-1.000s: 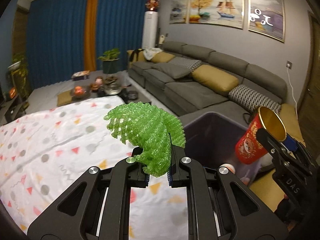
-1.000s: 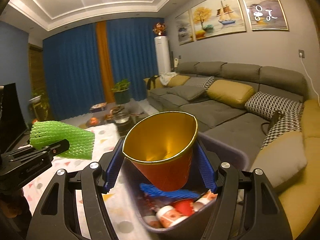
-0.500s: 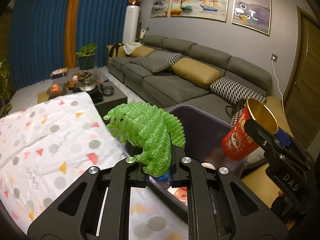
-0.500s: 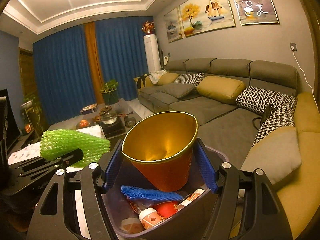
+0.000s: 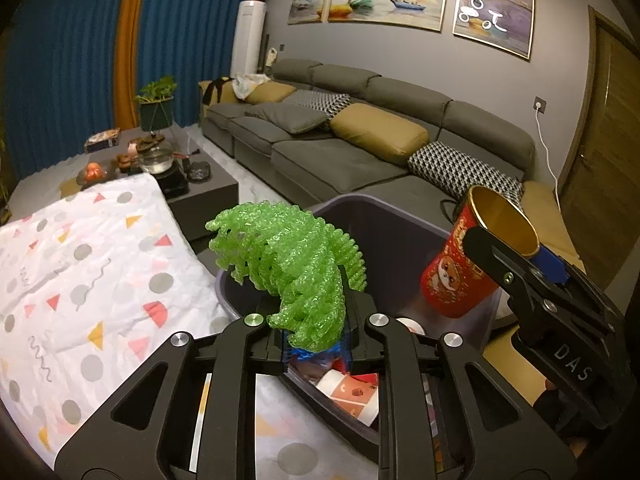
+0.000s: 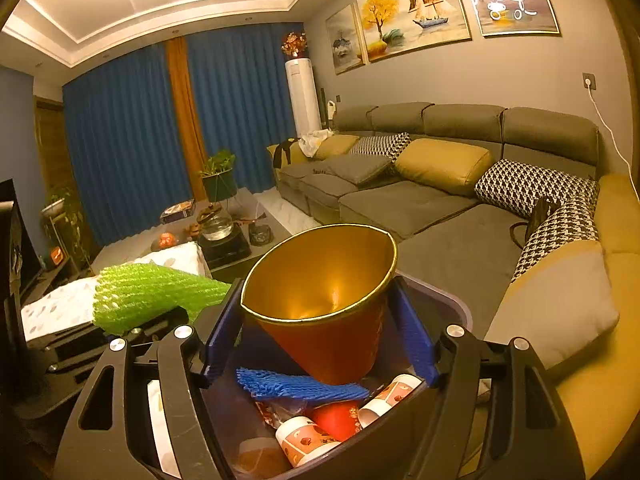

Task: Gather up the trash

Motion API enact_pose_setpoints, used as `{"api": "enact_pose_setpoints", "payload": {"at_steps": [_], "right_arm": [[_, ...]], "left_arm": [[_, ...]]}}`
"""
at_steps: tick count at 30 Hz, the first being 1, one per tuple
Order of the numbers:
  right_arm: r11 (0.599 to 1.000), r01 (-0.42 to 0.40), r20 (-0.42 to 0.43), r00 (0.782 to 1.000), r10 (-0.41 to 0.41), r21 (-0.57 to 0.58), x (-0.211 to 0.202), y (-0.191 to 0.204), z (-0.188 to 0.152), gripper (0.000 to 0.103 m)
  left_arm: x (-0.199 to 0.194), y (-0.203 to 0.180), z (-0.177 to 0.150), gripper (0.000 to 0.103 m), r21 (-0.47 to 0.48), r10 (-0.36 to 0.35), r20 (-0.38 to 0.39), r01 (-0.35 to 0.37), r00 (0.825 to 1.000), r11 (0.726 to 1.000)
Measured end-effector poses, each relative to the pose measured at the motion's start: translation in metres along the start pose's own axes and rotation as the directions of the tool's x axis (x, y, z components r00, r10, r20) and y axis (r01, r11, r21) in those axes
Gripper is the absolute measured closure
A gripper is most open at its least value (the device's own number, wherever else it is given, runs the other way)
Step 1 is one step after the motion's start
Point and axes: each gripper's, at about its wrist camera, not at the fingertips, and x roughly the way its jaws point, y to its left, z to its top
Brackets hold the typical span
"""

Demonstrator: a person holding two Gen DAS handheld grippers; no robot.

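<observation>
Drop-off step: both loads hang over the purple bin (image 5: 340, 208). Left gripper (image 5: 316, 332) pinches the green foam net (image 5: 292, 264); right gripper (image 6: 320, 328), at three o'clock, clamps the red paper cup (image 6: 324, 312). Next, probably, simply release; rim looks cleared, grippers close together.

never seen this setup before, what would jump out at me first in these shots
The bright green foam net stands out first, pinched in the left gripper right over the near edge of the dark trash bin. Next is the red paper cup with a gold inside, clamped tilted in the right gripper above the bin, which already holds a blue foam net and other cups.
</observation>
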Motion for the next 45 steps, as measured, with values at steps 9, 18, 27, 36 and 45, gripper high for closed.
{"api": "enact_pose_setpoints", "payload": {"at_steps": [9,18,27,36,45], "right_arm": [[0.999,-0.003,-0.003,1.0,0.003,0.043,0.003,-0.006,0.002,0.026],[0.998,0.066,0.025,0.998,-0.066,-0.024,-0.021,0.006,-0.007,0.014],[0.99,0.094,0.029,0.995,-0.092,-0.109,-0.058,0.04,-0.035,0.006],[0.988,0.046,0.037,0.998,-0.041,-0.147,-0.109,0.073,-0.057,0.006],[0.989,0.007,0.047,0.999,0.0,-0.147,-0.16,0.098,-0.077,0.006]], "left_arm": [[0.0,0.005,-0.005,0.028,-0.01,-0.006,0.009,0.006,1.0,1.0],[-0.03,0.02,-0.018,0.008,-0.023,0.135,0.055,-0.134,0.989,0.991],[-0.097,0.036,-0.045,0.006,-0.067,0.285,0.104,-0.279,0.953,0.958],[-0.165,0.055,-0.079,0.006,-0.131,0.365,0.121,-0.349,0.923,0.928],[-0.222,0.06,-0.113,0.006,-0.165,0.396,0.144,-0.373,0.907,0.913]]}}
